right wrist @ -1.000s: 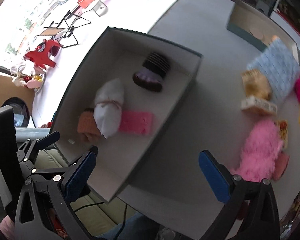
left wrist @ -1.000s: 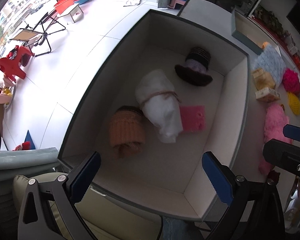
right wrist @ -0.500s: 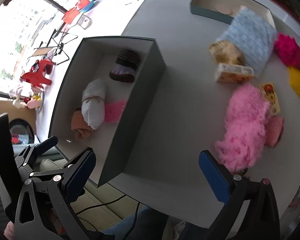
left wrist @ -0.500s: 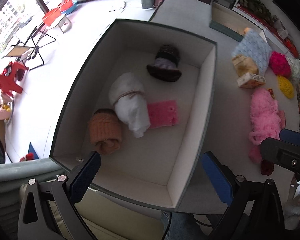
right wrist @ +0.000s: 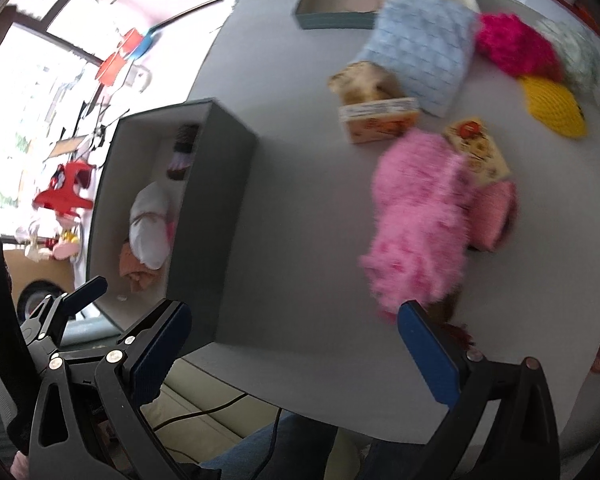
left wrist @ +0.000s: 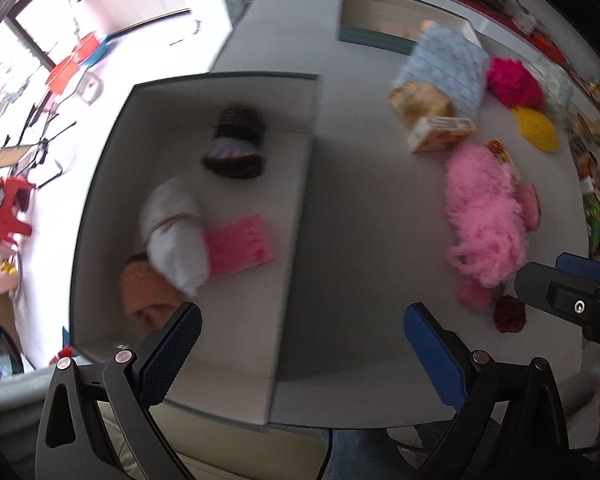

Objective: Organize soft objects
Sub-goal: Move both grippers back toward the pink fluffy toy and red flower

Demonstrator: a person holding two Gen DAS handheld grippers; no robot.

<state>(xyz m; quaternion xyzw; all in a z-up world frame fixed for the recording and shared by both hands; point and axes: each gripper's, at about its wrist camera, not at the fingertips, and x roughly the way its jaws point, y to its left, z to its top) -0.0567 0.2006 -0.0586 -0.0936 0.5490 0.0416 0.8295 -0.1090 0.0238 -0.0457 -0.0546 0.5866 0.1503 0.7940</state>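
Two grippers empty, jaws wide, above the table [right wrist: 292, 208].
Your box [left wrist: 296, 216] already holds four soft items; your right gripper [right wrist: 292, 344] hangs nearest the fluffy pink bundle [right wrist: 416, 224], probably next.

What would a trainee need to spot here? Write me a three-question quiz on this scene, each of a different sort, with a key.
1. True or false: the left gripper is shut on the white bundle.
2. Multiple choice: where does the fluffy pink item lie? A) inside the grey box B) on the table, outside the box C) between the right gripper's fingers
3. Fill in: inside the box, the flat pink cloth lies right beside the ____ bundle.

Key
1. False: both grippers are open and hold nothing.
2. B
3. white
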